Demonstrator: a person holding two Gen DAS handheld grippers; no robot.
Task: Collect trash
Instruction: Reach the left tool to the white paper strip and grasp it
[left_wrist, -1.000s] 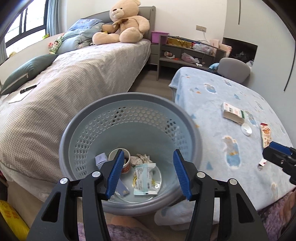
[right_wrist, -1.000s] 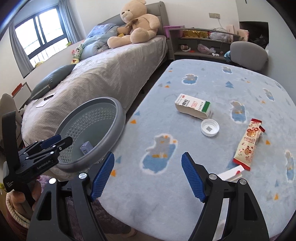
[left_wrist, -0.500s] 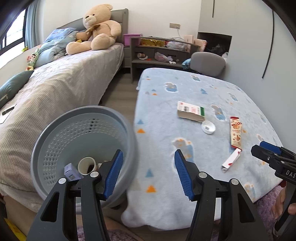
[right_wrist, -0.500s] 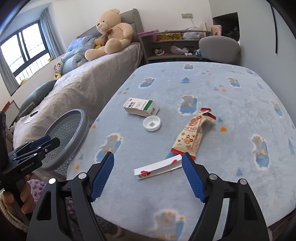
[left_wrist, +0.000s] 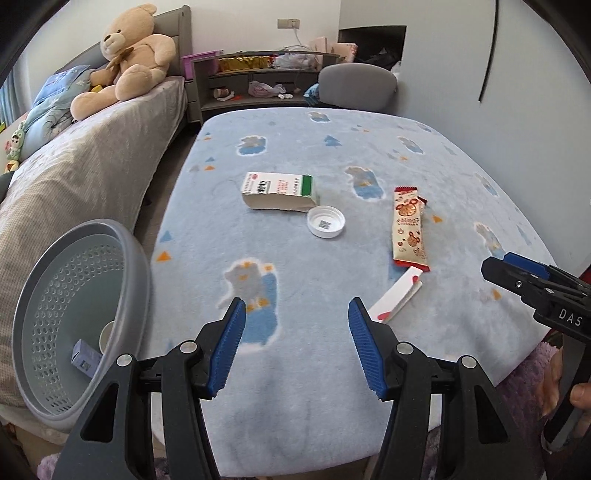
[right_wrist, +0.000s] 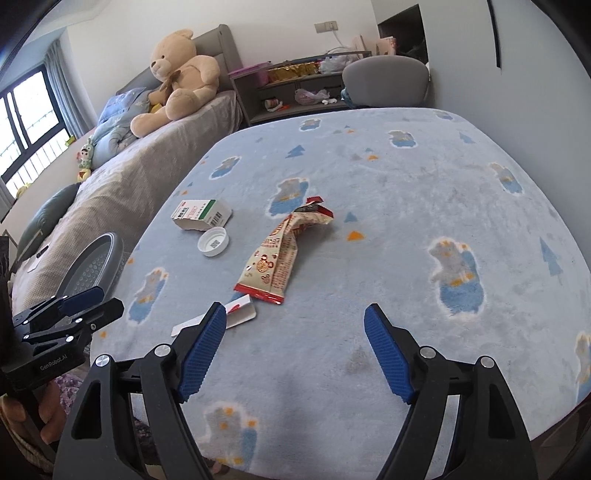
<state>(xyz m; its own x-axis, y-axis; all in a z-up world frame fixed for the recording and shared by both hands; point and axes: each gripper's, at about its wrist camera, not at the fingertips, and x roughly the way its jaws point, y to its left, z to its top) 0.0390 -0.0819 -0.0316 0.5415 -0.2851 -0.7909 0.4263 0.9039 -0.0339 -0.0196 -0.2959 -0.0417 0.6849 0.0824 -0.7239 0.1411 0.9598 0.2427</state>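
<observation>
On the blue blanket-covered table (left_wrist: 332, 155) lie a white and green carton (left_wrist: 279, 191), a white bottle cap (left_wrist: 326, 221), a red and cream snack wrapper (left_wrist: 408, 229) and a flat white paper strip (left_wrist: 397, 295). The same carton (right_wrist: 201, 214), cap (right_wrist: 213, 241), wrapper (right_wrist: 281, 254) and strip (right_wrist: 236, 314) show in the right wrist view. My left gripper (left_wrist: 295, 343) is open and empty over the table's near edge. My right gripper (right_wrist: 293, 350) is open and empty, its left finger just before the strip. A grey perforated basket (left_wrist: 51, 266) at the left holds trash.
A grey bed (left_wrist: 81, 155) with a large teddy bear (left_wrist: 125, 59) runs along the left. A shelf unit (left_wrist: 258, 77) and a grey chair (left_wrist: 356, 85) stand behind the table. The basket rim (right_wrist: 94, 262) sits between bed and table.
Both grippers swung right, from over the basket to over the table. The basket slid to the left edge of both views. The trash on the table is now closer.
</observation>
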